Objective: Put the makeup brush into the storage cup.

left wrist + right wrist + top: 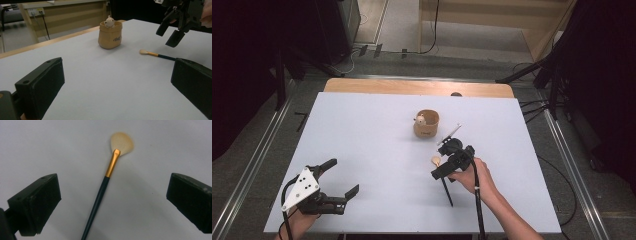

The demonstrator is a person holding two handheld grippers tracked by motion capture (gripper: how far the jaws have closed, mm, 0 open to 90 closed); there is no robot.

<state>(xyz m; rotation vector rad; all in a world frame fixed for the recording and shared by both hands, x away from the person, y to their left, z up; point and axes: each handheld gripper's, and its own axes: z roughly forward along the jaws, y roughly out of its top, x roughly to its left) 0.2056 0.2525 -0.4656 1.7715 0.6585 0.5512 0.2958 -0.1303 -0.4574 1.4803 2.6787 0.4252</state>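
Above brush [106, 182], right tongs [112, 202] wide open

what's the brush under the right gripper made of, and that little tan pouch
Brush: soft pale bristles in a fan, natural or synthetic unclear; a shiny gold ferrule, likely metal; a dark glossy handle, lacquered wood or plastic. Tan pouch: matte with a softly sagging rim, like fabric or washable paper, with a small pale plush-looking toy peeking out.

Even overhead light washes the pale table [377, 150] — the room's edges fall into near-black. Soft shadows trail the brush [110, 170]; both near claw jaws blur, and the pictures run slightly grainy.
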